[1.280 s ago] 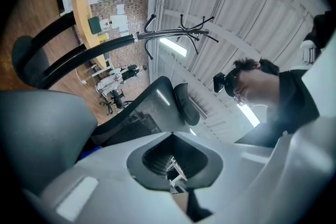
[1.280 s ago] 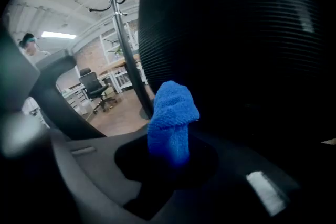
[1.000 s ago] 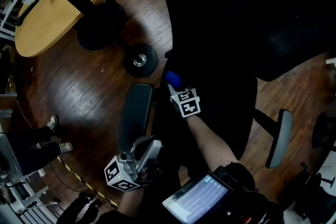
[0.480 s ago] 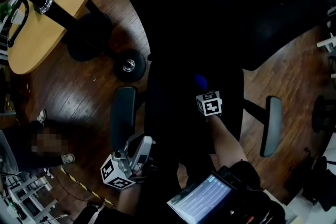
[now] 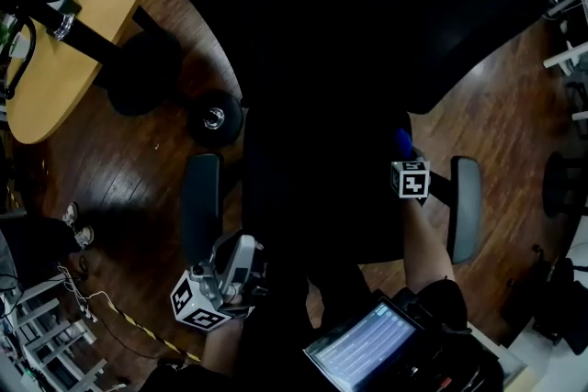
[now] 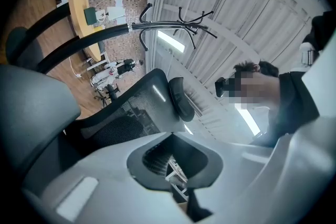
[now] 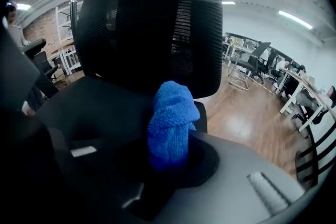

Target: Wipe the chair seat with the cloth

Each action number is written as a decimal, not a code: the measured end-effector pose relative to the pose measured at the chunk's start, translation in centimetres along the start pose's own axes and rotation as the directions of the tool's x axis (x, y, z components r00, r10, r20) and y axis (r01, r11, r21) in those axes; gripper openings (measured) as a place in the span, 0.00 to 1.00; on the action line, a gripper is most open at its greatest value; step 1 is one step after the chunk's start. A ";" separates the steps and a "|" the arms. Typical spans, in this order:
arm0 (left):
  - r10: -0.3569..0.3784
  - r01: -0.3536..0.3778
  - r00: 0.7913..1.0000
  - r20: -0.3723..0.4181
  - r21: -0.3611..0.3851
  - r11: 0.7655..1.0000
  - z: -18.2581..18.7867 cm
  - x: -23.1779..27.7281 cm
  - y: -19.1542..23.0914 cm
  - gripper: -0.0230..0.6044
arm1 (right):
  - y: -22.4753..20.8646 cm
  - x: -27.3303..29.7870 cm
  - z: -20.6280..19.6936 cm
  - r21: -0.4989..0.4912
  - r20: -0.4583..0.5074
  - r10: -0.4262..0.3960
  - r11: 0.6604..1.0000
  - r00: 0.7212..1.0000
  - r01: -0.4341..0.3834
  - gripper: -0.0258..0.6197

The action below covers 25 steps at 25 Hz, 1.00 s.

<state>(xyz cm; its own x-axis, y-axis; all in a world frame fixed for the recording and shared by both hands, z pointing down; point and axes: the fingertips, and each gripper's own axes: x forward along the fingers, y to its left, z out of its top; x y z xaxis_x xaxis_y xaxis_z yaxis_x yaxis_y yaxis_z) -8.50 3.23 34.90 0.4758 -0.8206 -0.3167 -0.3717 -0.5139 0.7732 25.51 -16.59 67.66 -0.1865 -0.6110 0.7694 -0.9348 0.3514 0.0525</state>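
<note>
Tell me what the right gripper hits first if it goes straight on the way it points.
Most likely the backrest. The right gripper, shut on the cloth, points across the seat at that black mesh, so the cloth would touch first. Depth is unclear, so the gap can't be judged.

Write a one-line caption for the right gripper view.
Right gripper shut on a blue cloth at the black chair seat, mesh backrest ahead.

Office: mesh swivel chair [image 7: 157, 23], desk rows [image 7: 304, 81], round wooden table [image 5: 92, 14], coat stand [image 6: 178, 21].
</note>
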 end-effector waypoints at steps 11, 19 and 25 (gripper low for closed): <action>0.009 -0.009 1.000 0.020 0.006 1.000 -0.2 -0.6 -0.4 0.02 | 5.0 0.3 2.4 0.093 0.107 0.089 0.991 0.990 -0.099 0.12; 0.048 -0.050 0.996 0.074 0.033 0.998 2.0 -2.7 0.0 0.02 | 33.0 1.3 7.7 -0.063 0.120 0.547 0.837 0.829 -0.543 0.12; 0.060 -0.064 0.994 0.094 0.038 0.997 2.3 -3.7 0.1 0.02 | 39.2 1.3 4.8 -0.164 0.049 0.600 0.793 0.798 -0.586 0.12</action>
<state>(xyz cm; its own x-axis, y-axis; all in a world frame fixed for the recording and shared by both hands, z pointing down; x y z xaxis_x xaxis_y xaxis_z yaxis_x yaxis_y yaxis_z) -12.11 5.67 34.88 0.3755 -0.8700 -0.3196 -0.4315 -0.4693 0.7704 -12.83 -7.06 67.67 -0.7247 -0.3120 0.6144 -0.5826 0.7535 -0.3046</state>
